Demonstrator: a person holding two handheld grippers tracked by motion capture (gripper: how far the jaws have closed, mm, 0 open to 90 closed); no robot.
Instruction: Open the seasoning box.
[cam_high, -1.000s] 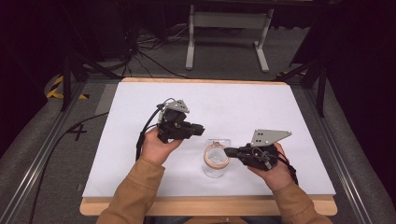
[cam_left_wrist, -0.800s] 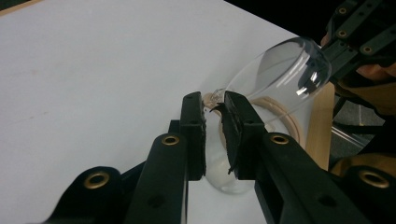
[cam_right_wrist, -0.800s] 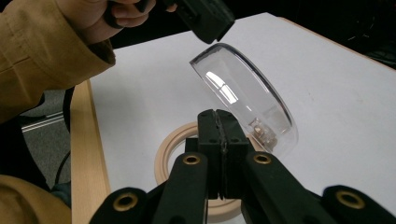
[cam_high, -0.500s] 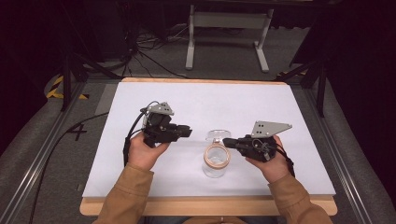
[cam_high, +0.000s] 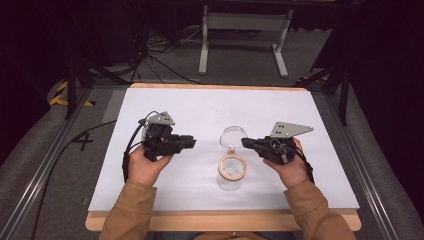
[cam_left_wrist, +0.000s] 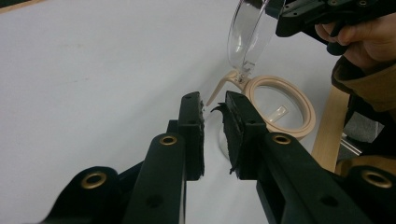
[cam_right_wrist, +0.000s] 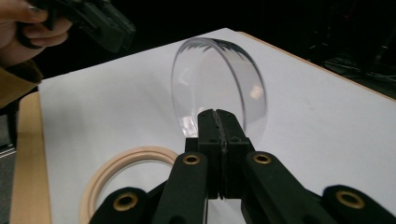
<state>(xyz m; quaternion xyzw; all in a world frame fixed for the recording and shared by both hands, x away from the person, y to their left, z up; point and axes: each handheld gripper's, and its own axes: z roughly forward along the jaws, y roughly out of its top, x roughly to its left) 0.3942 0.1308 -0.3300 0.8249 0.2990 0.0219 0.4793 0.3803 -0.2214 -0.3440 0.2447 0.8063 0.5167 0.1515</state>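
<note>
A clear glass jar (cam_high: 230, 181) with a beige ring rim (cam_high: 232, 167) stands at the middle of the white table (cam_high: 200, 107). Its clear round lid (cam_high: 234, 136) is swung up on its hinge, and my right gripper (cam_high: 245, 143) is shut on the lid's edge. In the right gripper view the jaws (cam_right_wrist: 218, 119) pinch the lid (cam_right_wrist: 219, 79) above the ring (cam_right_wrist: 126, 172). My left gripper (cam_high: 192, 142) hovers left of the jar, apart from it. Its jaws (cam_left_wrist: 212, 102) stand slightly open with nothing between them, pointing at the ring (cam_left_wrist: 280, 105) and lid (cam_left_wrist: 250, 32).
The white sheet covers a wooden tabletop whose front edge (cam_high: 225, 220) runs below my forearms. A metal stand (cam_high: 245, 35) and cables lie on the floor beyond the table's far edge.
The right gripper has lifted the lid up and back from the jar's mouth. The left gripper has drawn away to the left of the jar.
</note>
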